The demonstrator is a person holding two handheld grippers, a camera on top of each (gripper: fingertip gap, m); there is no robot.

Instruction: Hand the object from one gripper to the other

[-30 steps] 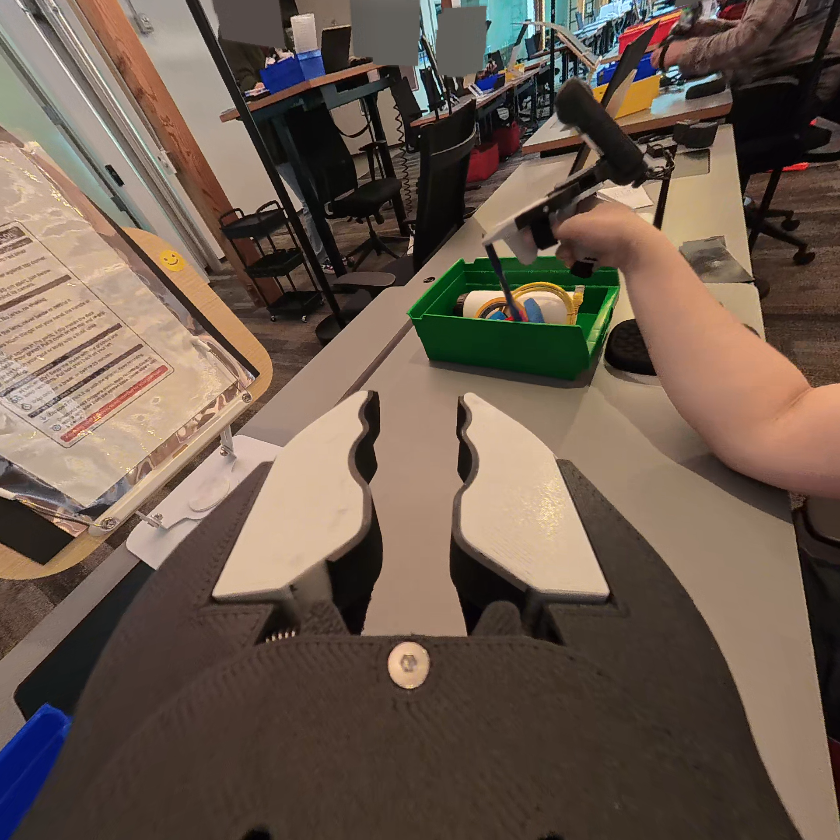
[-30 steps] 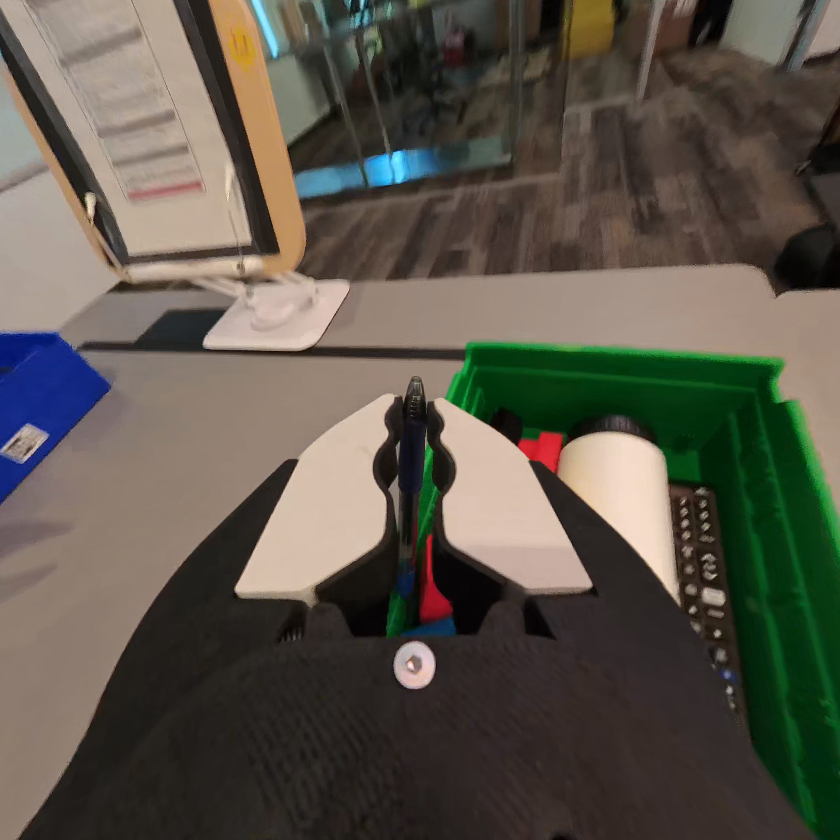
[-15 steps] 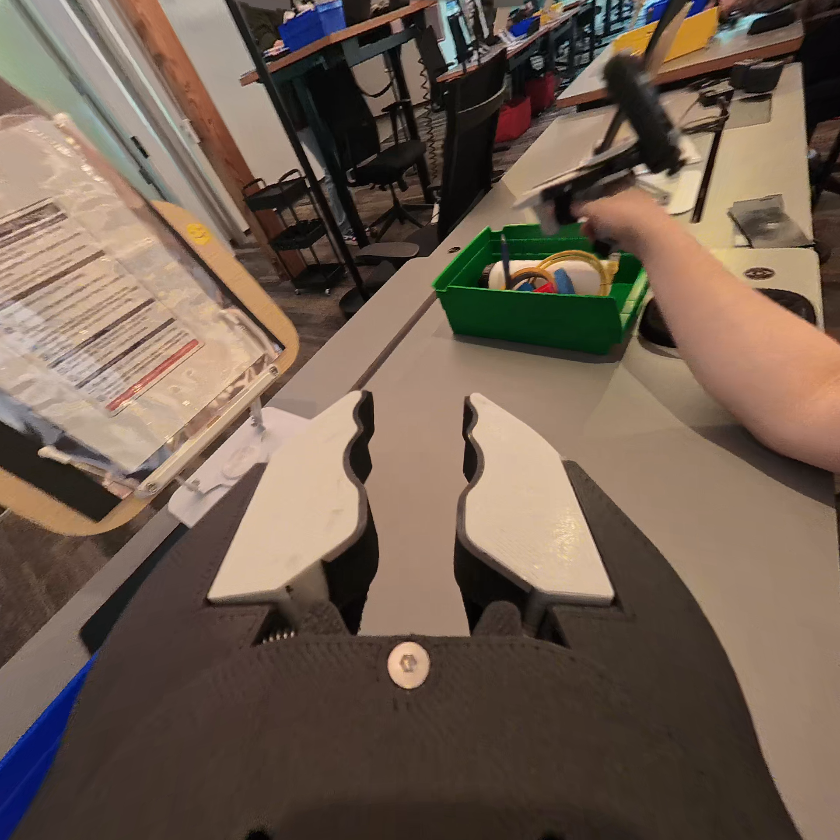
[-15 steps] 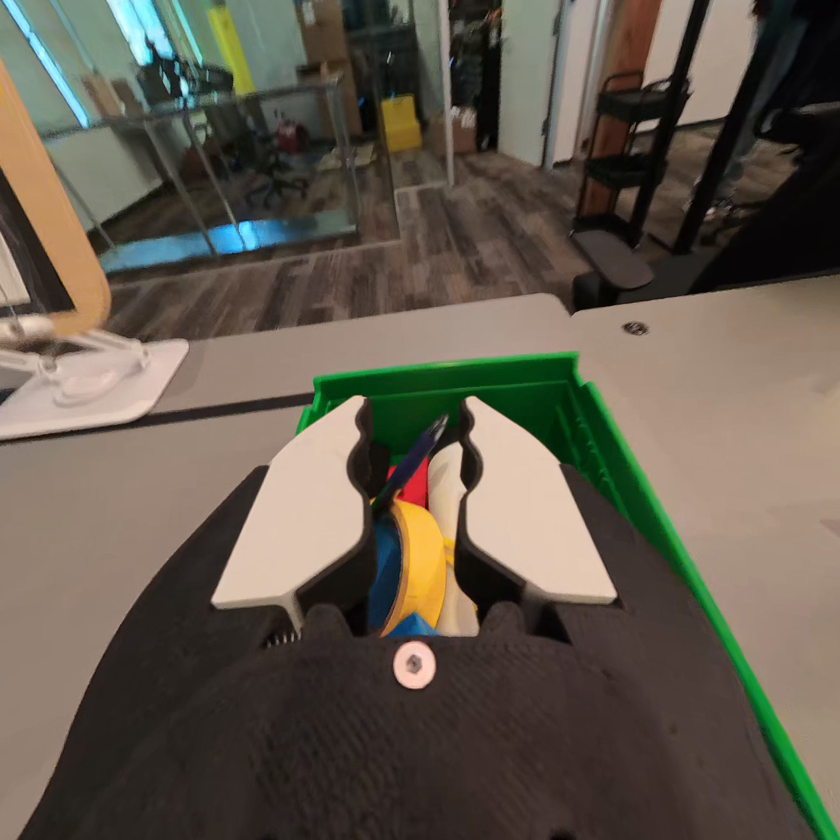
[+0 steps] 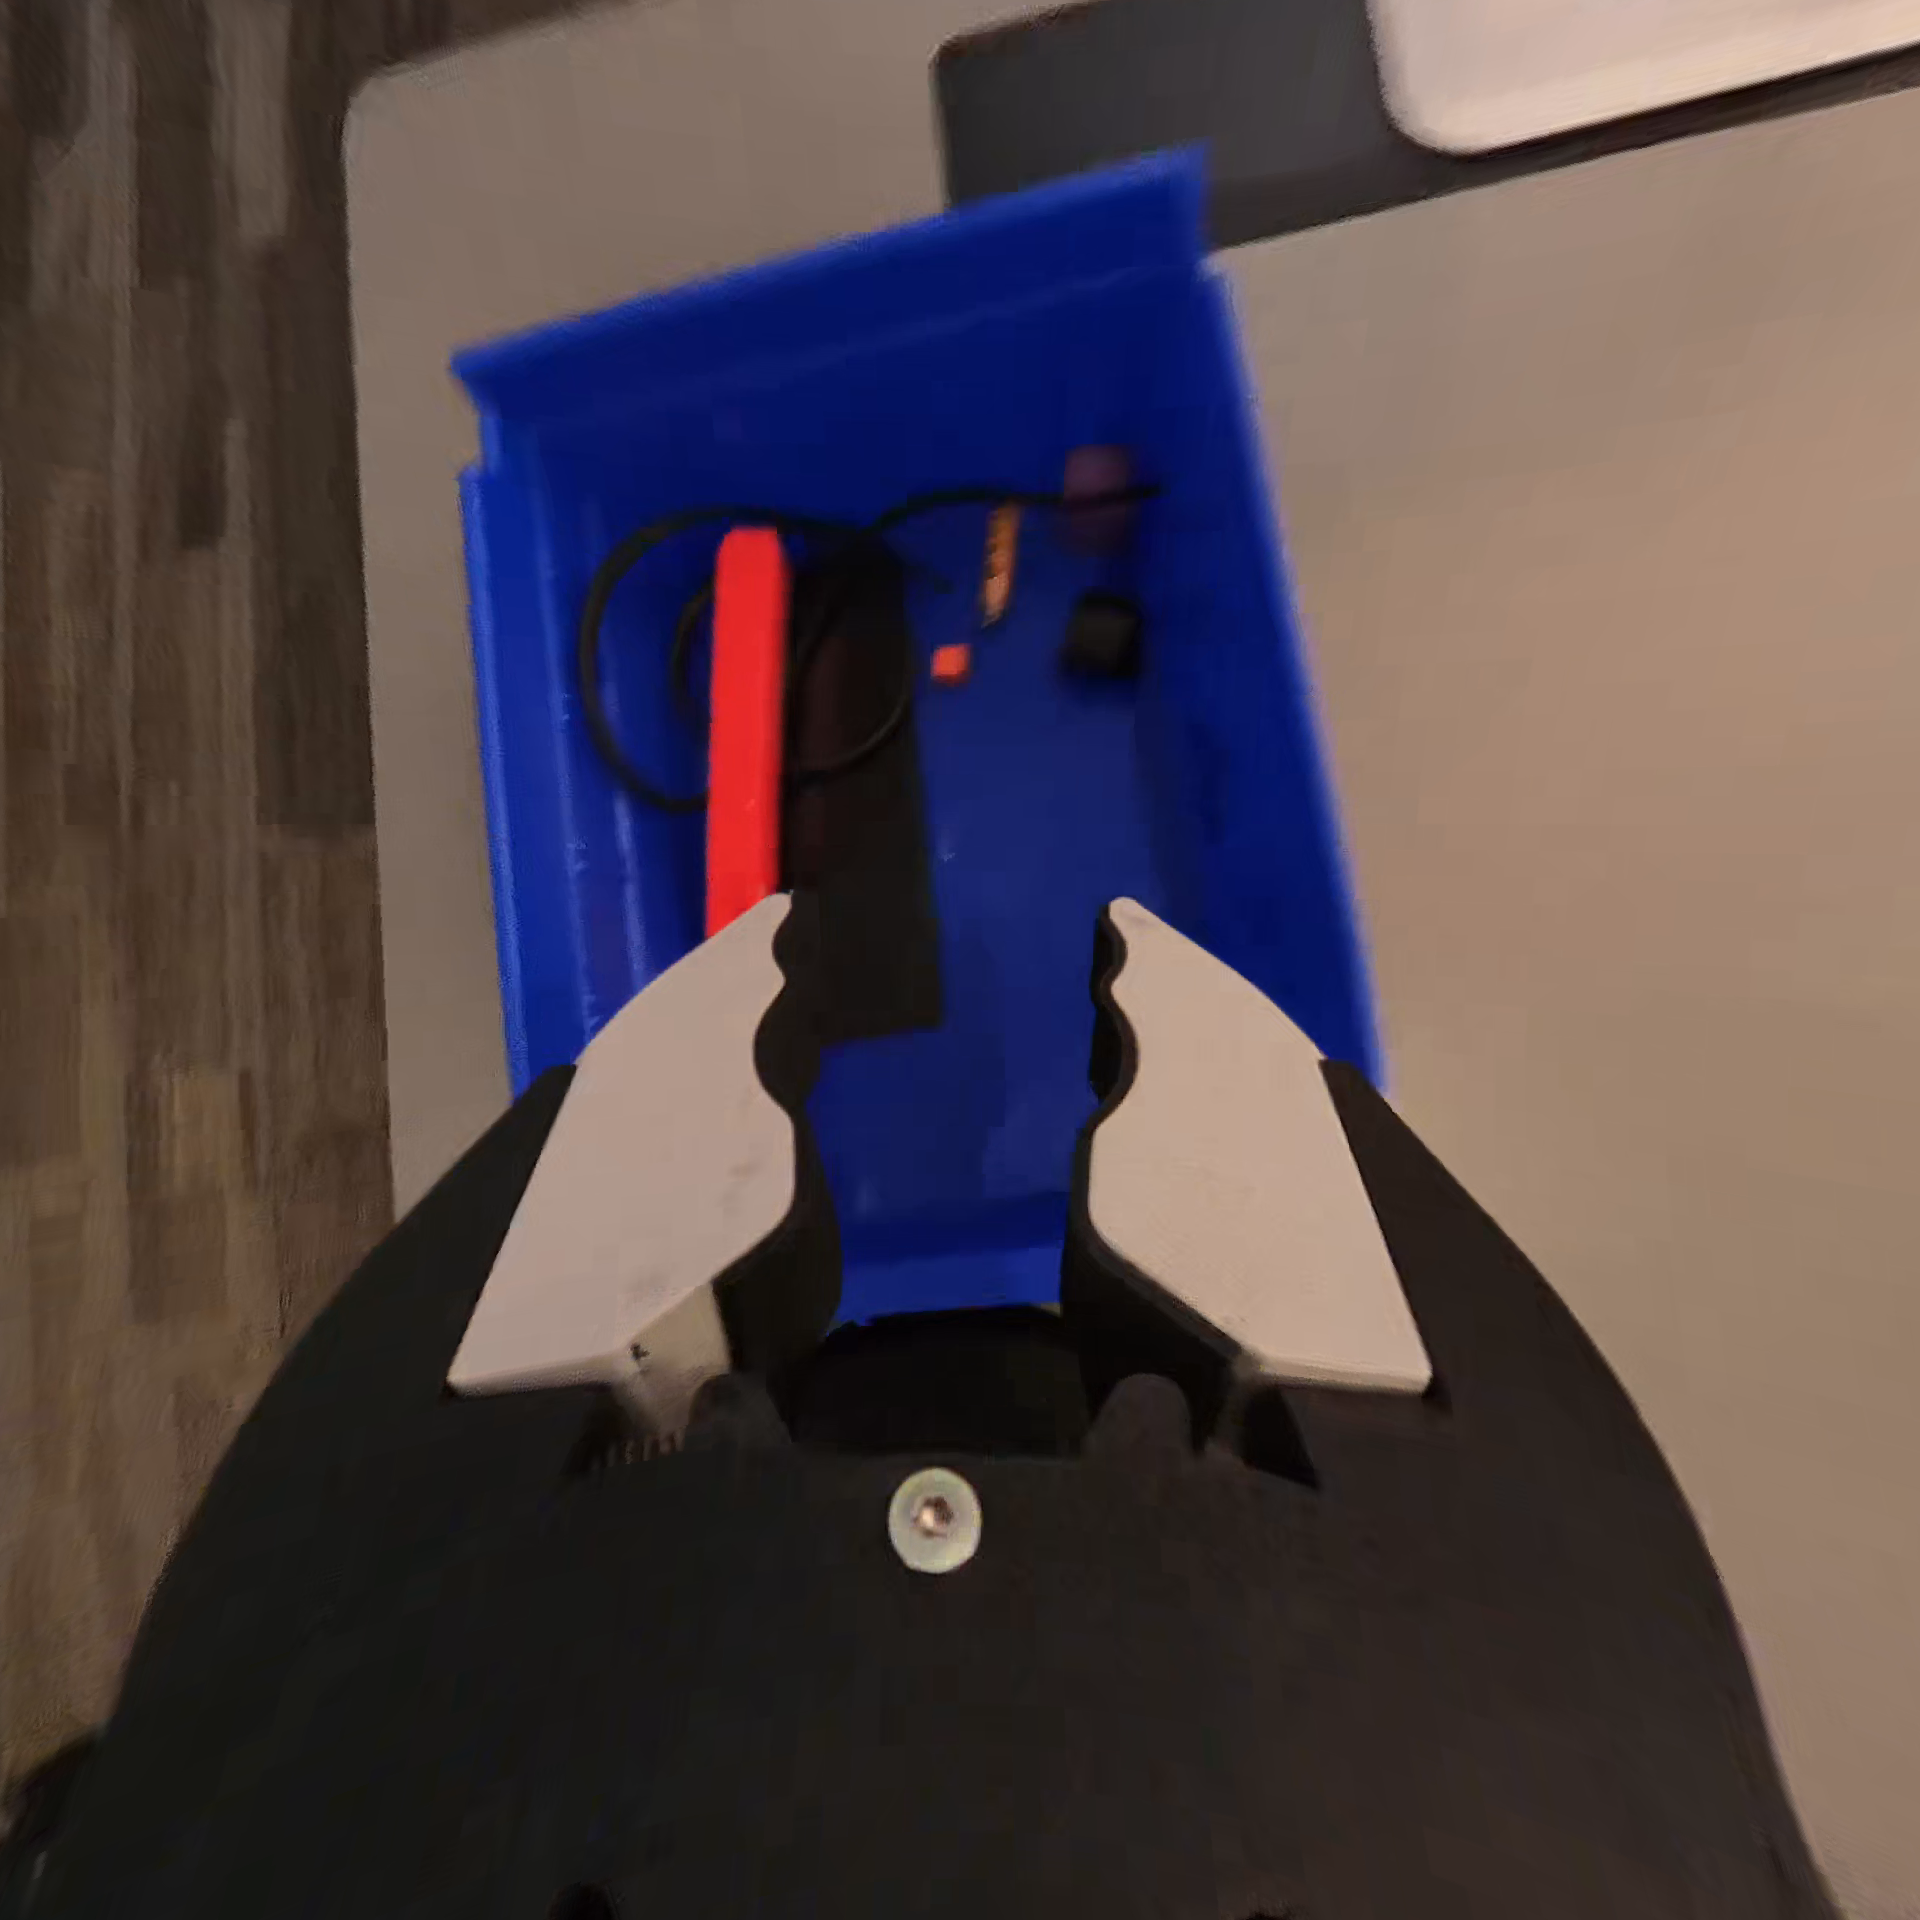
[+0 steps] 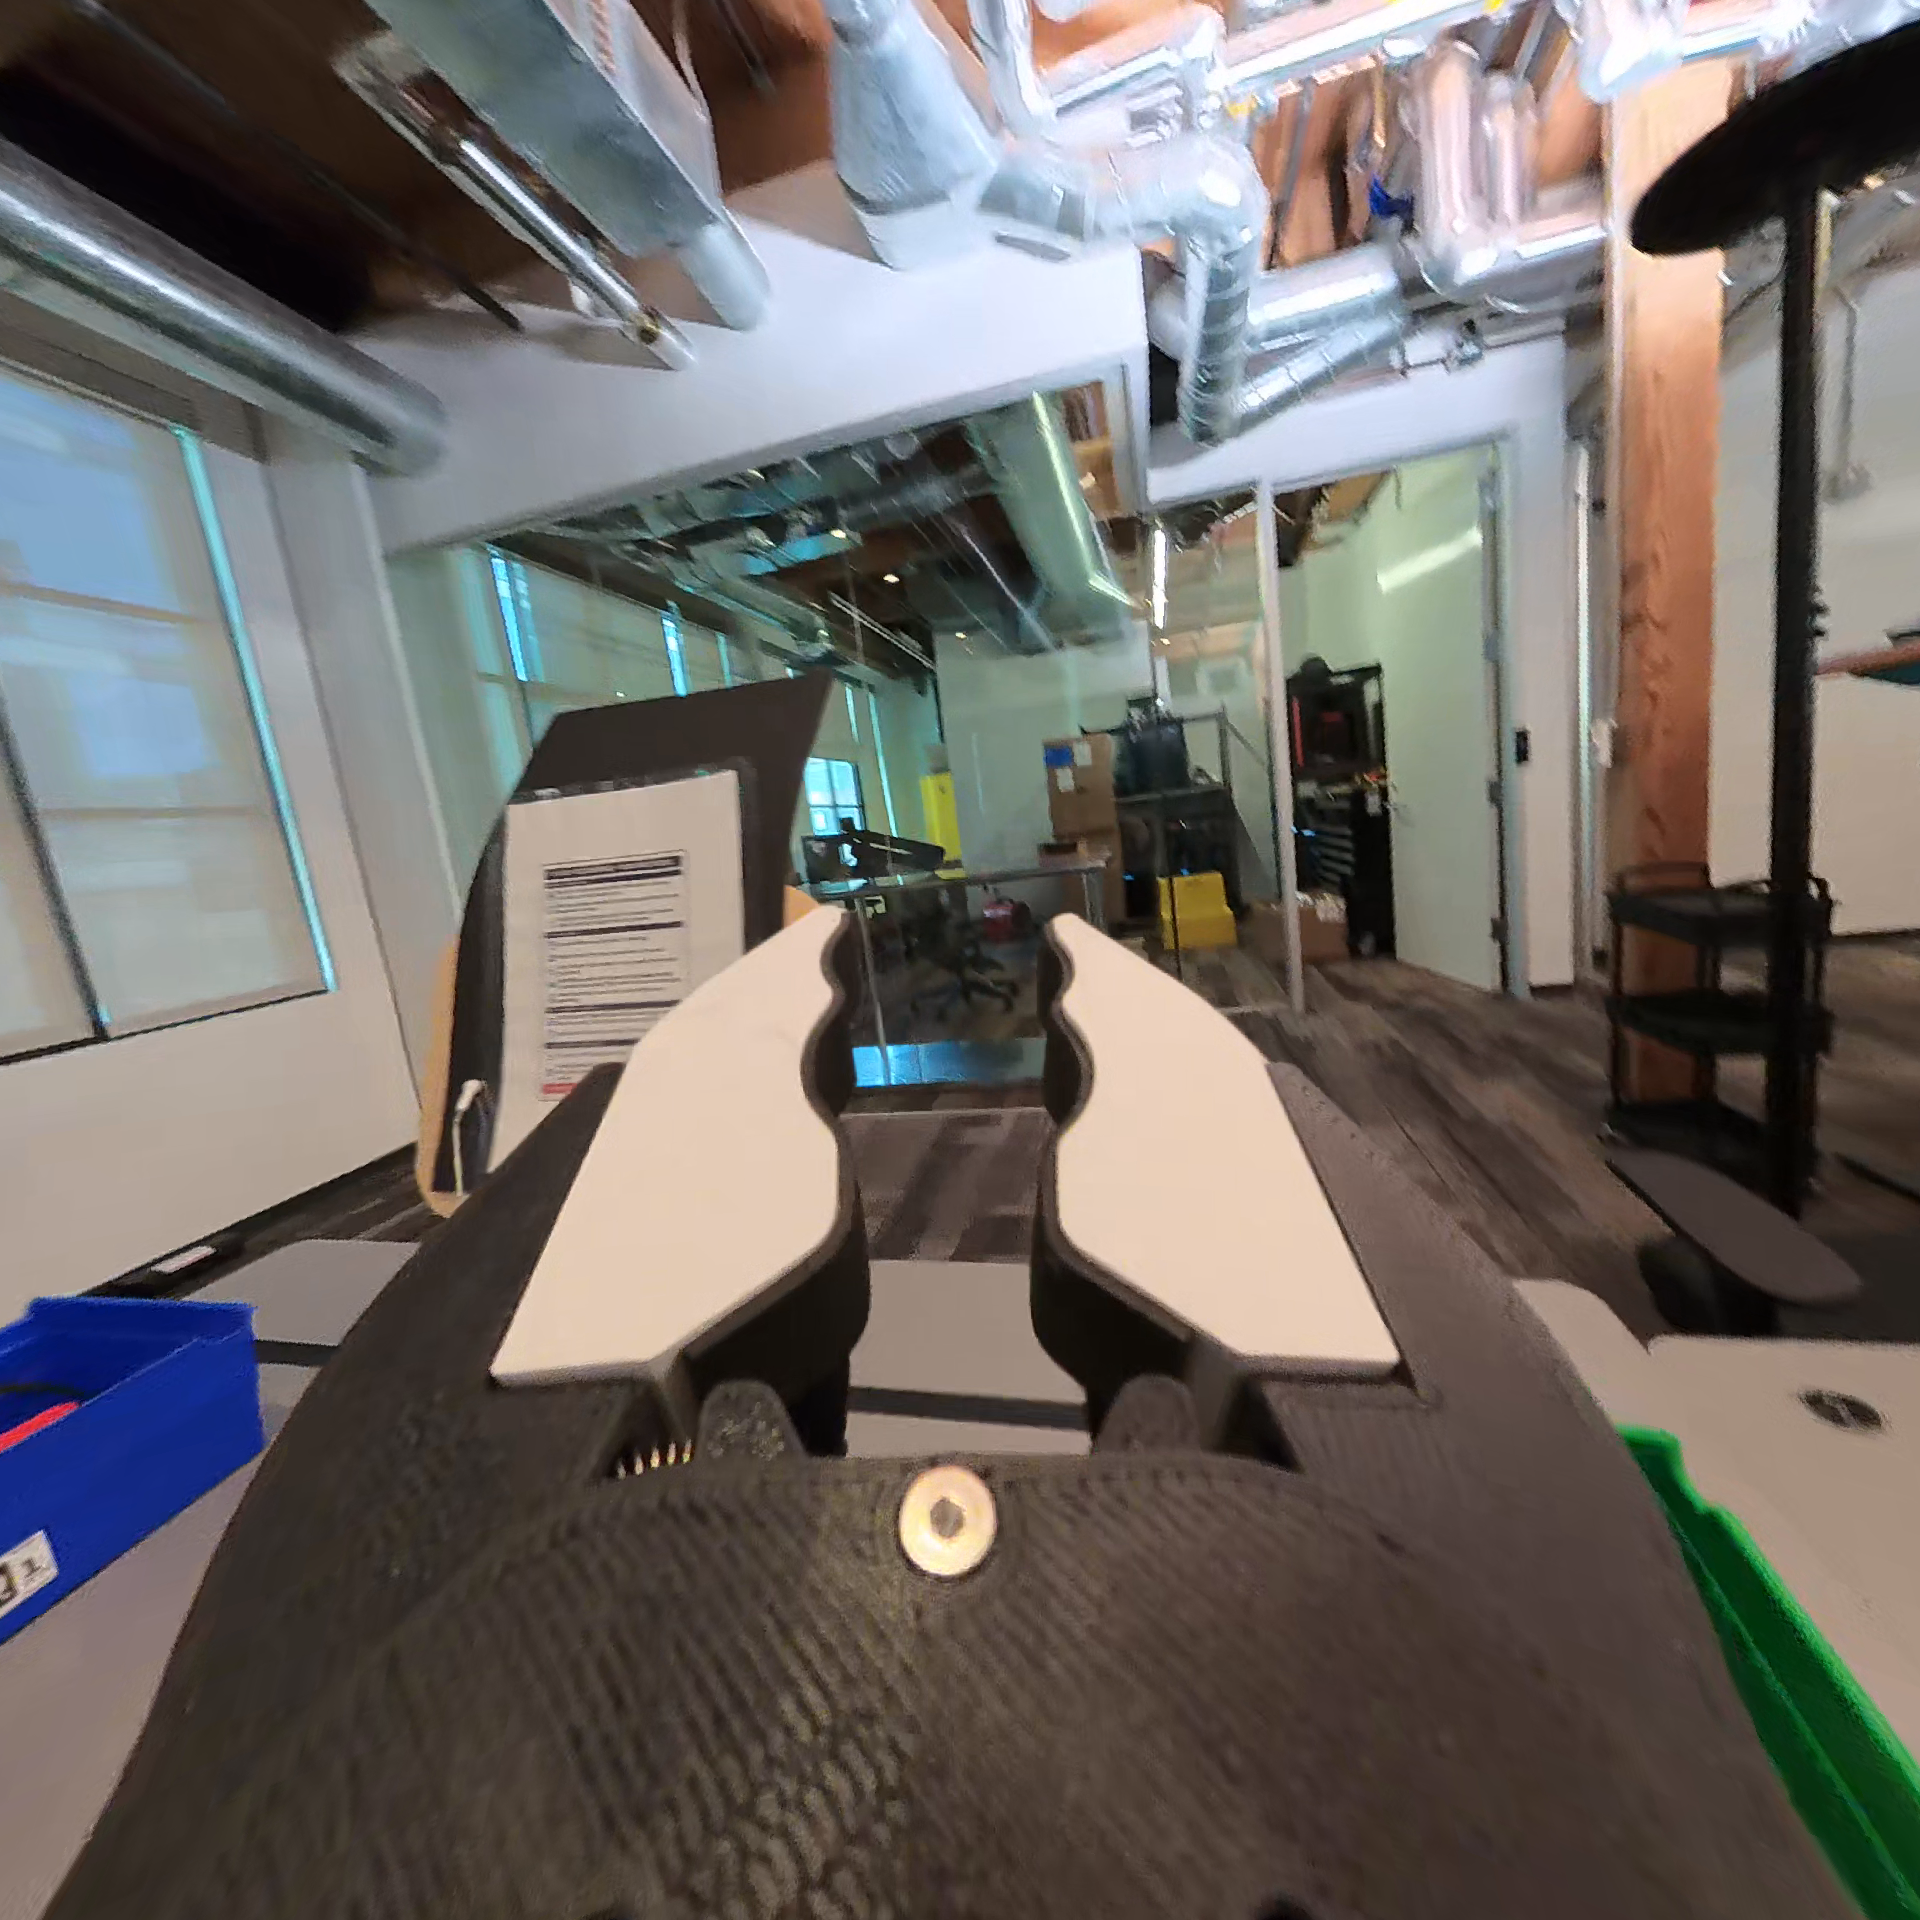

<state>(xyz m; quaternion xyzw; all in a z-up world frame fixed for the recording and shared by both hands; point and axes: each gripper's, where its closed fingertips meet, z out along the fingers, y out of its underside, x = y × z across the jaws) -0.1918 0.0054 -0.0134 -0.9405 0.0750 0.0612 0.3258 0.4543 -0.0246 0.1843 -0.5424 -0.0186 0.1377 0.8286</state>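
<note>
My left gripper (image 5: 943, 909) is open and empty. It points down over a blue bin (image 5: 1278, 665) on the grey table. In the bin lie a red bar (image 5: 744, 717), a long black piece (image 5: 873, 852) beside it, a looped black cord (image 5: 613, 717) and a few small parts (image 5: 1101, 634). My right gripper (image 6: 943, 925) is open and empty, raised level and pointing out into the room. The blue bin's corner (image 6: 125, 1423) shows at its lower left and the rim of a green bin (image 6: 1787, 1673) at its lower right.
A sign board on a stand (image 6: 613, 935) rises behind the table to the left. The grey table's edge (image 5: 358, 520) lies left of the blue bin, with wood floor (image 5: 156, 727) beyond. A white stand base on a black strip (image 5: 1642, 73) sits behind the bin. A black cart (image 6: 1714, 997) stands far right. About 15 cm separates my left fingertips from the red bar (image 5: 744, 717).
The right gripper let go of the pen over the green bin, then lifted and turned toward the room. The left gripper swung left and tipped down over the blue bin, opening wider.
</note>
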